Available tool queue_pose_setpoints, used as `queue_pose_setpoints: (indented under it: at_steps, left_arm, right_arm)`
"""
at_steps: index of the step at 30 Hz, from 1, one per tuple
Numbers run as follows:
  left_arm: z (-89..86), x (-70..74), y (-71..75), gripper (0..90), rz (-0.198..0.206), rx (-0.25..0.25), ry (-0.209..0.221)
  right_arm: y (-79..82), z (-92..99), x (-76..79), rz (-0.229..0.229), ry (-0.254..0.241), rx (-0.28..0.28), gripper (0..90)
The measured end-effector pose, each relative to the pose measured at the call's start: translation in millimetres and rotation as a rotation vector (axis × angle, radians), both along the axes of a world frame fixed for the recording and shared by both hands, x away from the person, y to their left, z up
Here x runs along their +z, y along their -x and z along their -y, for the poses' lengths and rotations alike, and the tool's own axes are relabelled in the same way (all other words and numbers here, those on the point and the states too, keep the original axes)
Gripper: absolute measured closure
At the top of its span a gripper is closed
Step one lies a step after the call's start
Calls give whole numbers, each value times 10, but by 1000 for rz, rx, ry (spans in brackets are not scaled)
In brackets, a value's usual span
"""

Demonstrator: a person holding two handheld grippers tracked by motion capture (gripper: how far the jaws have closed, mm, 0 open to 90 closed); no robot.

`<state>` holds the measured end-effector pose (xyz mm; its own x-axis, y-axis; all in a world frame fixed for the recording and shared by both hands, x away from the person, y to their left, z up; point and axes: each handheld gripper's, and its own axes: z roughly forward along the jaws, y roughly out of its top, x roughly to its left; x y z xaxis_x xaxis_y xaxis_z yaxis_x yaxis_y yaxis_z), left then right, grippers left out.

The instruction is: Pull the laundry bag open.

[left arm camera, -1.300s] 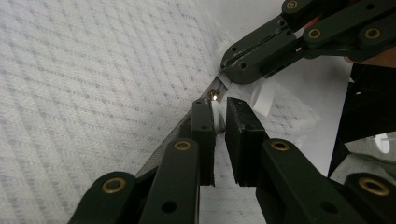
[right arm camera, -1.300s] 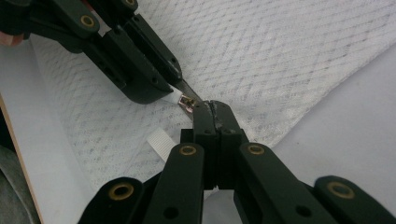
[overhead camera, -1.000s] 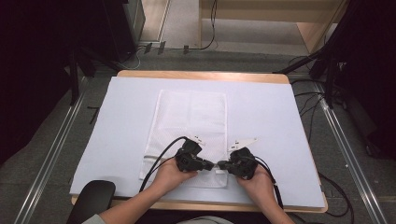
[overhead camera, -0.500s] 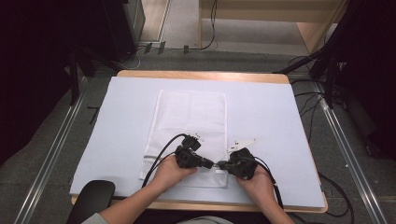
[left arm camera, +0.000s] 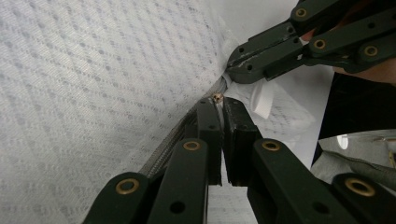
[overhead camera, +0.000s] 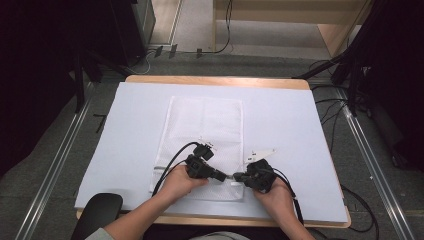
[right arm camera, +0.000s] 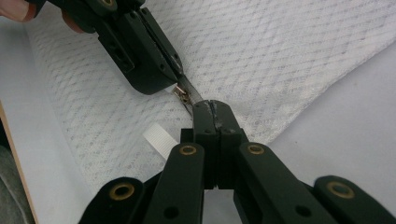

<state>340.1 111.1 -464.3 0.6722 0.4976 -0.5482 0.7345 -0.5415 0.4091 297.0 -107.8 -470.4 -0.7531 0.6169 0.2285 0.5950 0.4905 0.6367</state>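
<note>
Although 2 earlier high views are compared with the present one, almost nothing is found to have shifted: the white mesh bag (overhead camera: 205,120) is laid flat at the centre of the white table cover (overhead camera: 300,125) as before, and both grippers are kept tip to tip at the bag's 6 o'clock edge.

The left gripper (overhead camera: 226,176) is pointed toward 3 o'clock. In the left gripper view its jaws are seen pressed nearly together, and the small brass zipper slider (left arm camera: 216,97) is pinched at their tips, at the end of the zipper track (left arm camera: 177,135).

The right gripper (overhead camera: 236,176) is pointed toward 9 o'clock. In the right gripper view its jaws are seen fully together, clamped on the bag's edge just beside the slider (right arm camera: 181,94). A white ribbon tag (right arm camera: 159,137) is seen lying on the mesh at about 8 o'clock of those tips.

Because the hold has only been settled and the slider has not been carried along the track, the zipper is judged to be at its starting end. The next pull would be expected toward 9 o'clock along the near edge, with the fabric kept anchored by the right gripper so that bunching is avoided.
</note>
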Motion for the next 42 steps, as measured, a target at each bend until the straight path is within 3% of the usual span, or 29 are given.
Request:
queue_pose_setpoints:
  at_steps: [3,6,7,9,15,21,22,30,34,36,42]
  left_arm:
    - [-9,4,-13,884,-10,-10,-3]
    - [-18,23,-6,886,5,-4,-11]
    - [-23,18,-15,886,-15,4,-4]
    - [-89,32,-42,886,-7,17,-16]
    - [-279,66,-74,884,-51,13,-1]
    - [-349,96,-77,883,-24,20,-20]
    - [-359,95,-81,883,-36,18,-13]
    - [-392,113,-56,883,-13,29,-32]
    - [-470,131,-56,883,-26,48,-15]
    - [-479,137,-40,883,-6,46,-31]
    - [-620,156,-56,882,-27,78,-18]
  right_arm:
    - [6,-2,-1,5,2,1,900]
    - [1,5,-1,1,1,-1,900]
    - [4,4,0,4,4,-1,900]
    - [7,5,2,7,9,-2,900]
    - [0,14,1,2,4,0,900]
    - [0,23,-5,2,-4,7,900]
    - [-2,25,-6,3,-5,8,900]
    - [-15,31,-6,4,-4,25,900]
    - [-30,29,-1,-5,-2,29,900]
    - [-31,25,3,-6,3,30,900]
    - [-37,46,-15,8,-14,47,900]
